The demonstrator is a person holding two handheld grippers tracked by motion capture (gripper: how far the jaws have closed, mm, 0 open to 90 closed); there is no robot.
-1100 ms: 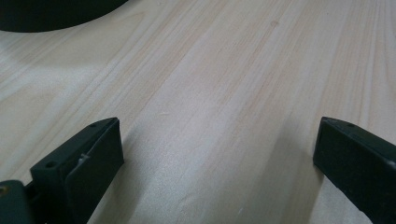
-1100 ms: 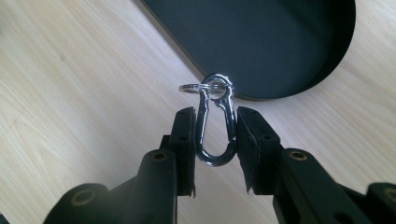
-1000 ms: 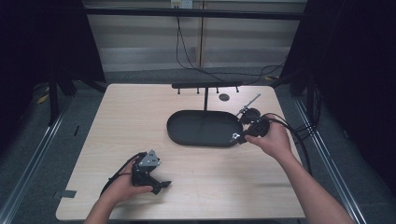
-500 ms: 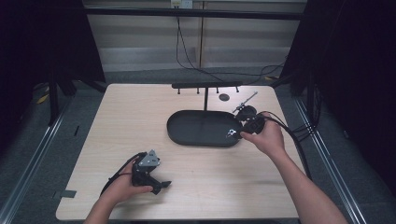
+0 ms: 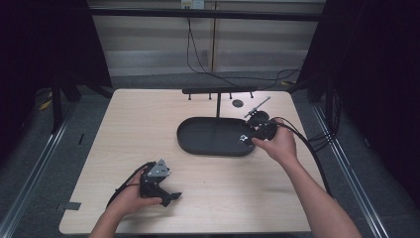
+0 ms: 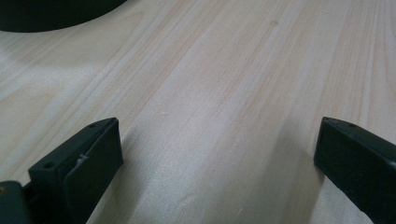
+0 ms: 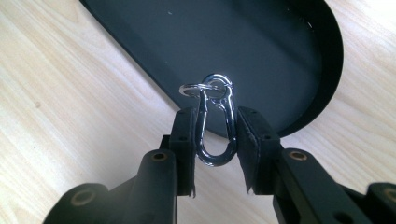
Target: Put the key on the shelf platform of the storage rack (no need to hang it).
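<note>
The big pale wooden table has a square top with soft, round corners. Near the middle of the table, a bit toward its far right side, lies a flat black oval tray with a low rim. From the far part of the tray a thin black stand goes up, and it has a long bar across its top with little pegs that hang down. On the table just past the tray's far right end there is a small dark round spot. The left gripper is black with a grey three-cornered plate on top, and a hand holds it low on the table, well apart from the tray, near the table's front edge. Its jaws stand wide apart with bare wood between them, and nothing is held there. The right gripper is black too, and a hand holds it at the tray's right end. Its jaws are pressed in on a small shiny silver metal clip shaped like a long loop, one pad on each long side. The clip sits right over the tray's rim. At the top of the clip hangs a little silver ring, which is just above the dark floor of the tray.
</note>
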